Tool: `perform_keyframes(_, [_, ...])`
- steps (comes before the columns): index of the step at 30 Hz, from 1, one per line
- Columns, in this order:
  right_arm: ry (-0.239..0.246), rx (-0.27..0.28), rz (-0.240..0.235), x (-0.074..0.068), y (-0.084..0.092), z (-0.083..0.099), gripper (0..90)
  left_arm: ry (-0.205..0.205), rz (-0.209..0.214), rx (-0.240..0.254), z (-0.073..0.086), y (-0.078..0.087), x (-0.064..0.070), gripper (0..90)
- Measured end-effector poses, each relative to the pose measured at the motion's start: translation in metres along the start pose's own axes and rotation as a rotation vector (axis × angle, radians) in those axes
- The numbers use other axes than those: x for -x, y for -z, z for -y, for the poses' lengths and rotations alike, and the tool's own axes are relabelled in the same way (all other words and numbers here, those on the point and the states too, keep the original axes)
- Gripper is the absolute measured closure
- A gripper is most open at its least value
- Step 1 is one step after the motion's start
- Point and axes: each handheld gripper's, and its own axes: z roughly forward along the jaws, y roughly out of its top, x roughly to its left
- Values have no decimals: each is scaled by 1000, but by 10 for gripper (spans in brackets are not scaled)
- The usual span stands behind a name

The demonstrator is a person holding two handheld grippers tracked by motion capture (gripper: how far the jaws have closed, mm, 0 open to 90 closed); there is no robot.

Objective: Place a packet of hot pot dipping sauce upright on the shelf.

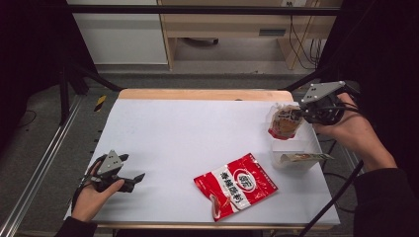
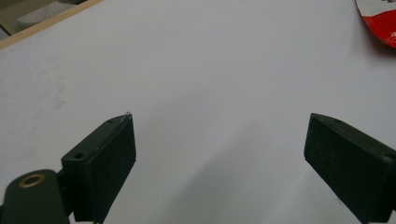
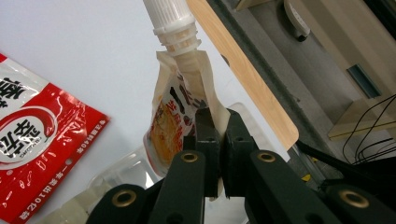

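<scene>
On the white bench [image 1: 197,128] the right claw [image 1: 302,112], clamped on the spouted pouch [image 1: 284,122], should lower it squarely into the clear bin [image 1: 296,148] while the left claw [image 1: 129,178] waits open

We note red packet [image 2: 379,21] cut by left gripper view's top-right corner; spout pouch [image 3: 180,121] lower part hidden behind right gripper [image 3: 218,140] jaws, cap top cropped; print on pouch in clear tray [image 1: 296,148] too small to read
</scene>
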Motion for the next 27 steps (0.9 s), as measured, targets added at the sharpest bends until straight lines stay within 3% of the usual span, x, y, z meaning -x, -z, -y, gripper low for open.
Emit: perform_keyframes(27, [-32, -64, -76, -14, -30, 45, 872, 3, 6, -3, 0, 0, 0, 89])
